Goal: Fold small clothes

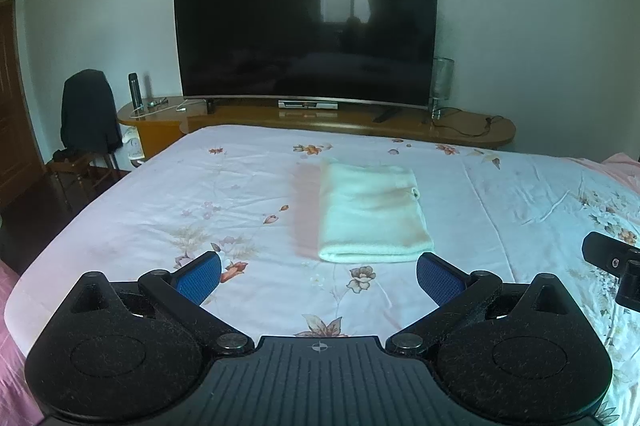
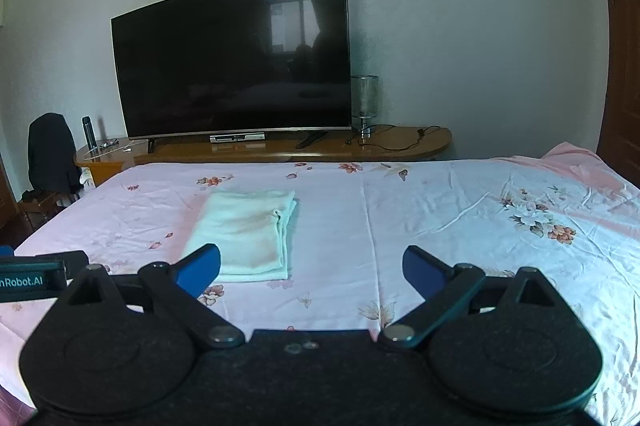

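Note:
A pale, cream-white cloth (image 1: 370,212) lies folded into a neat rectangle on the floral bedsheet (image 1: 160,206). My left gripper (image 1: 319,276) is open just in front of its near edge, with nothing between its blue pads (image 1: 200,276). In the right wrist view the same folded cloth (image 2: 244,234) lies ahead and to the left. My right gripper (image 2: 312,266) is open and empty, its left finger near the cloth's front edge. Part of the right gripper's body shows at the right edge of the left wrist view.
A large dark television (image 1: 306,26) stands on a long wooden console (image 1: 320,120) beyond the foot of the bed. A lamp (image 1: 442,82), cables and a bottle (image 1: 135,90) sit on it. At the left a chair (image 1: 90,122) holds a dark jacket. Pink bedding (image 2: 568,162) lies far right.

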